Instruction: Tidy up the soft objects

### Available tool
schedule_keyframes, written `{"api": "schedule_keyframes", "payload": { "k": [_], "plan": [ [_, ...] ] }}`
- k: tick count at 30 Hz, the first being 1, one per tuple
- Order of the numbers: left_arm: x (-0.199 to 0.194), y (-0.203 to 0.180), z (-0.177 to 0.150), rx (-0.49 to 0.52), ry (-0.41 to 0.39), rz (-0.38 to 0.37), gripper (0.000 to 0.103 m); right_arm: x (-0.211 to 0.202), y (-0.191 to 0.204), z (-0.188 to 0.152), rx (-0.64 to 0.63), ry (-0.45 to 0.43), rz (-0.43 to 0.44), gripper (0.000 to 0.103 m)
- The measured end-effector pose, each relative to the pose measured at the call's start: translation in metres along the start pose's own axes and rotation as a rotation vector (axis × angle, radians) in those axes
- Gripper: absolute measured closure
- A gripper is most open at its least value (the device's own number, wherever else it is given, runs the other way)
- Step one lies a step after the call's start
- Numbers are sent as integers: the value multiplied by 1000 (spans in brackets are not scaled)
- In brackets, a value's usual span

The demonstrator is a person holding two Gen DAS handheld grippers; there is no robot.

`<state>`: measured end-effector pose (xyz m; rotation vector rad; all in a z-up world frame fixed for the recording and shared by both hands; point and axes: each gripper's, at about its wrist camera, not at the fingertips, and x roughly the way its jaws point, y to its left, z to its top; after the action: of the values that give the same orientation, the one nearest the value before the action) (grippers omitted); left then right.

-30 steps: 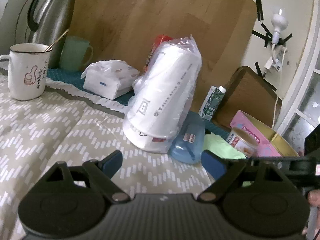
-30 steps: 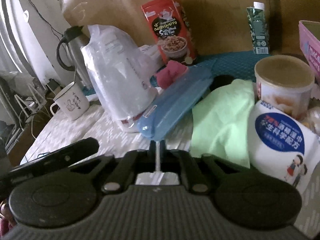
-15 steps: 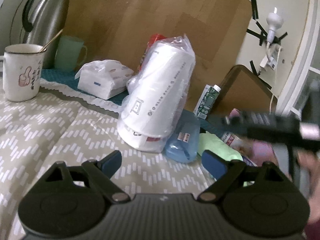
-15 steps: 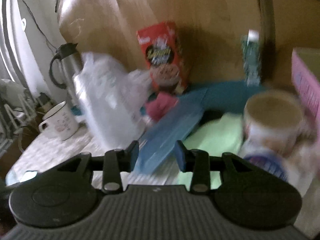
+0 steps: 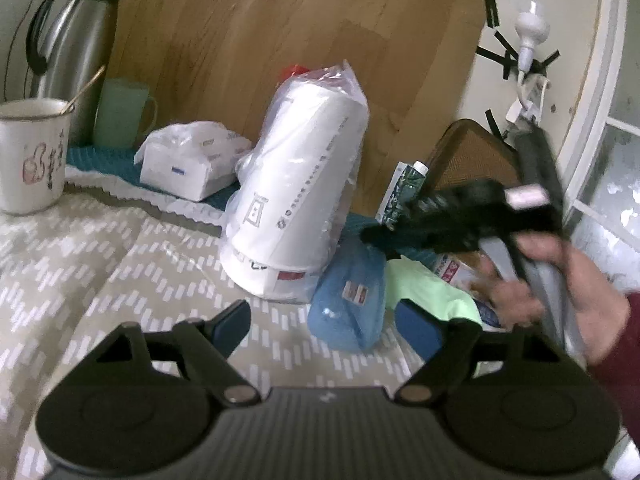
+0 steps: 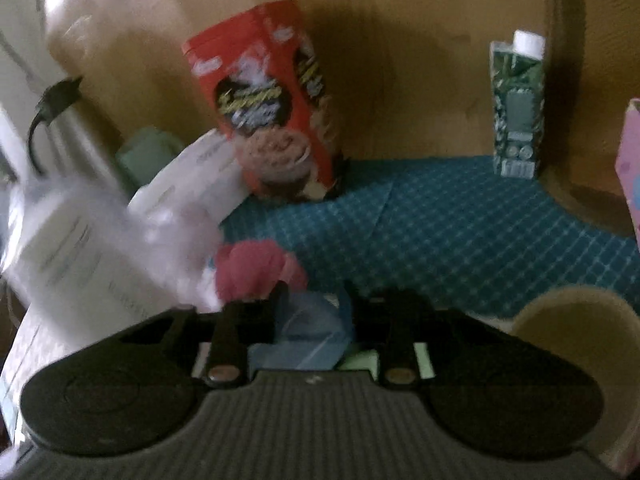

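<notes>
Left gripper (image 5: 322, 322) open and empty above the patterned table (image 5: 80, 272), jaws just narrowing a little. Right gripper (image 6: 314, 306) blurred, jaws slightly apart and just closing, astride the blue case (image 6: 308, 332); grip cannot be told. Pink cloth (image 6: 256, 268) just beyond it, beside bagged white cups (image 5: 296, 200). Green cloth (image 5: 432, 292) right of the case.

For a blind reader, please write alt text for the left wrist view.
Open left tongs hover over a patterned tablecloth, facing a bagged stack of paper cups and a blue case. At right, a hand carries the right tongs.
</notes>
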<state>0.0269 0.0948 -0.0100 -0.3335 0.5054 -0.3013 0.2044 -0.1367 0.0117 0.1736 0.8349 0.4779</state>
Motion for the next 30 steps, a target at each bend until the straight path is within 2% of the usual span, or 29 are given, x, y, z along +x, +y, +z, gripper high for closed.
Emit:
{"api": "schedule_keyframes", "payload": {
  "k": [3,9,12,14,15,16,20,22,26,30],
  "plan": [
    [2,4,1,-26,12,-4,22,-18,11,-22,-47,10,44,80],
    [-2,11,0,-69,-5,-12,22,-51,36,-74,-106,70,203,79],
    [-1,15,2,-94,5,-9,22,-66,41,-95,-129,54,226,78],
    [-2,19,2,-119,18,-10,22,-76,45,-104,-176,-2,198,76],
    [-2,22,2,-136,24,-18,22,-81,45,-104,-192,-26,178,69],
    [-4,24,1,-152,27,-26,22,-84,43,-101,-193,-47,158,63],
    [-12,22,-4,-166,46,-25,22,-76,24,-64,-94,-82,138,62],
    [-15,18,-9,-165,75,-39,27,-67,15,-50,-65,-85,108,62],
    [-16,9,-14,-169,124,-70,30,-35,10,-29,-51,-61,67,62],
    [-1,13,-10,-239,173,-109,45,-5,-2,-17,31,19,132,62]
  ]
}}
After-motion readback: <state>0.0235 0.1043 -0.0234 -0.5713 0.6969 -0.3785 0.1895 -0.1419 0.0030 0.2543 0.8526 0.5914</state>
